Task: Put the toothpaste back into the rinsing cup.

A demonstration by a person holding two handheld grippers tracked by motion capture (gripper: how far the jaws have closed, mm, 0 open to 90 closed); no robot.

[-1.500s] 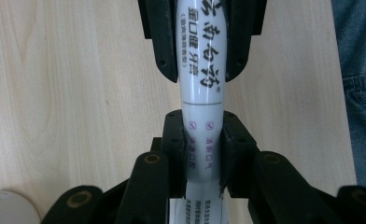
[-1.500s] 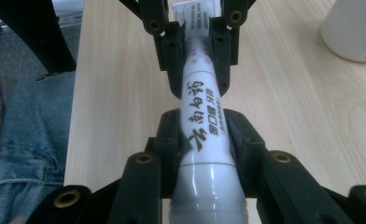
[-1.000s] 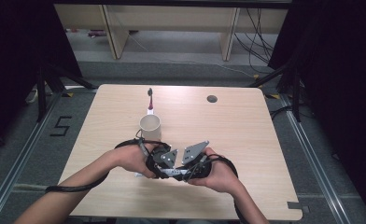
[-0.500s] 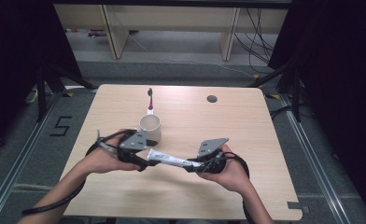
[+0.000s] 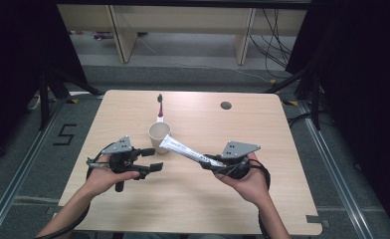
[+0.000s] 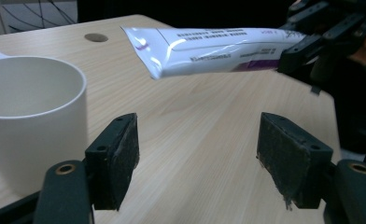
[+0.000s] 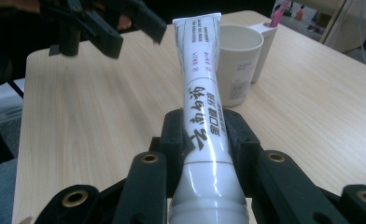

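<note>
The left gripper [image 5: 153, 158] has just been opening – its jaws stand wide with nothing between them, near the cup [image 5: 159, 137]. To the right, the right gripper [image 5: 205, 163] clamps the toothpaste tube [image 5: 183, 148], its flat end lifted beside the cup's rim.

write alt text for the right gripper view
A white toothpaste tube is clamped between the black right tongs, its flat end pointing away toward a white cup on the wooden table. The left tongs hang open at the upper left.
</note>
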